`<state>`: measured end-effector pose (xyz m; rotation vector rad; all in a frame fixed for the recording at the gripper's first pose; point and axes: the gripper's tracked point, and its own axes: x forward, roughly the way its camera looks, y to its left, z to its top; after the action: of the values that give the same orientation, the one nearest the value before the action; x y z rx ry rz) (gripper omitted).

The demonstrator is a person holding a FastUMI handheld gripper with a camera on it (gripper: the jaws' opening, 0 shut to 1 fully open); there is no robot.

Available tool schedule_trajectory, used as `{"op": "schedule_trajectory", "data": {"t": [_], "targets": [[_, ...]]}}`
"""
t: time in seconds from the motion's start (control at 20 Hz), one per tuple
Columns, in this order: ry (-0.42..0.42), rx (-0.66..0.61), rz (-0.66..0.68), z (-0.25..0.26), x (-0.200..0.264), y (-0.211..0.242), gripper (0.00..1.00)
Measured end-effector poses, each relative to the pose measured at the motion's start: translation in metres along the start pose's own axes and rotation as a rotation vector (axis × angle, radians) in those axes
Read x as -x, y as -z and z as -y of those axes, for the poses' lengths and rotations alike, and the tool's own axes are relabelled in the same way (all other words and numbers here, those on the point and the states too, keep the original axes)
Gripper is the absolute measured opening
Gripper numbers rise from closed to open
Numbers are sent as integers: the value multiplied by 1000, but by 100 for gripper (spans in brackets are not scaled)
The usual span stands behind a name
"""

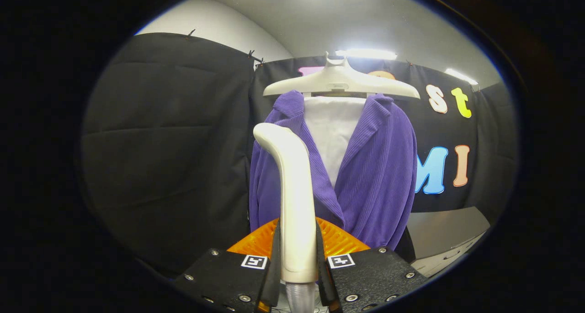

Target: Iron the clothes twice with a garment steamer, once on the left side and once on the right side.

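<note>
So in the gripper view, the gripper has both fingers clamped on the handle of the garment steamer, one pressing each side. The handle stands pretty much upright between them, with its curved head up top, over the left half of the clothes from where the camera sits. A clear ribbed hose end pokes out below the handle, down between the fingers.

Just beyond the steamer hangs the purple ribbed jacket, open at the front over a white inner piece, all on a pale hanger against the black cloth wall. I honestly can't tell if the steamer head is touching the fabric or just hovering close in front of it. No steam that I can make out either.

How far along? My guess is one side's pass is starting or underway, since the head sits high near the collar on one side. Nothing here shows a finished pass, so I'd count both sides as left to do. A grey counter sits off past the jacket.
</note>
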<state>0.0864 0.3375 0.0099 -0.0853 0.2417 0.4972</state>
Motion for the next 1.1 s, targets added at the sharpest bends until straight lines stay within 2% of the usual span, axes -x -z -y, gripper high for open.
{"op": "schedule_trajectory", "data": {"t": [0.55,0.75,1.1], "targets": [[17,63,-69,0,3,69,34],[-4,58,-144,-4,-3,109,34],[9,135,-226,0,1,168,34]]}}
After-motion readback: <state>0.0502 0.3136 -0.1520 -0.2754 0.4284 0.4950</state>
